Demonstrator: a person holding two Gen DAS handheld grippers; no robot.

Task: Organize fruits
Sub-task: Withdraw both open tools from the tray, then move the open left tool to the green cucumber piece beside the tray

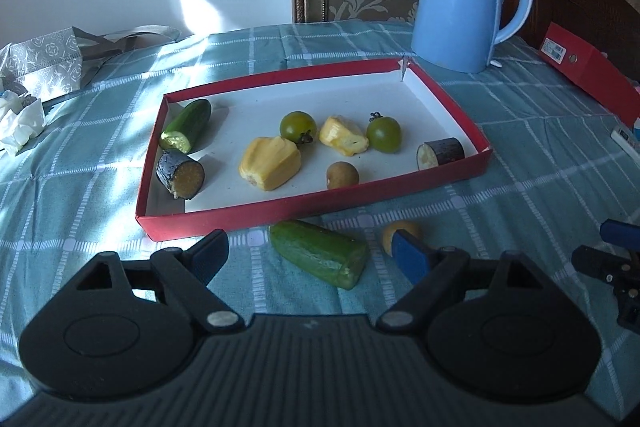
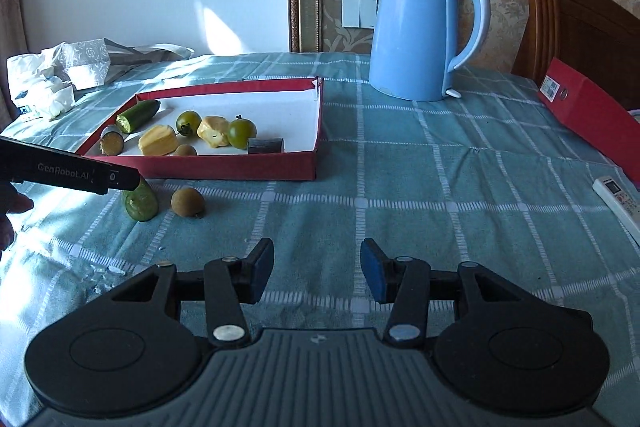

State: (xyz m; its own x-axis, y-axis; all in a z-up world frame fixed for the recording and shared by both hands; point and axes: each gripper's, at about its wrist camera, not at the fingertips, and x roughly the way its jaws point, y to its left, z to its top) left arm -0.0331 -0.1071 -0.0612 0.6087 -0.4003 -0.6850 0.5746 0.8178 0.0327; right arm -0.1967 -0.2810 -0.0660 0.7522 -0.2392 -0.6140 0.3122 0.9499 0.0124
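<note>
A red box lid point(image 1: 312, 209) point(image 2: 240, 169) with a white inside holds a cucumber piece point(image 1: 188, 125), two dark eggplant pieces point(image 1: 180, 175) point(image 1: 440, 153), two green tomatoes point(image 1: 298, 127) point(image 1: 384, 133), two yellow jackfruit pieces point(image 1: 270, 163) point(image 1: 343, 135) and a brown longan point(image 1: 342, 175). On the cloth in front of it lie a cucumber piece point(image 1: 320, 253) point(image 2: 140, 203) and a longan point(image 1: 396, 233) point(image 2: 187, 201). My left gripper point(image 1: 310, 255) is open, its fingers either side of that cucumber piece. My right gripper point(image 2: 317, 273) is open and empty over bare cloth.
A blue kettle point(image 1: 460, 3) point(image 2: 416, 31) stands behind the lid. A red folder point(image 1: 592, 71) point(image 2: 592, 115) and a remote point(image 2: 618, 201) lie at the right edge. A grey bag and tissues point(image 1: 36, 87) point(image 2: 60, 79) lie at the left. The cloth is green checked.
</note>
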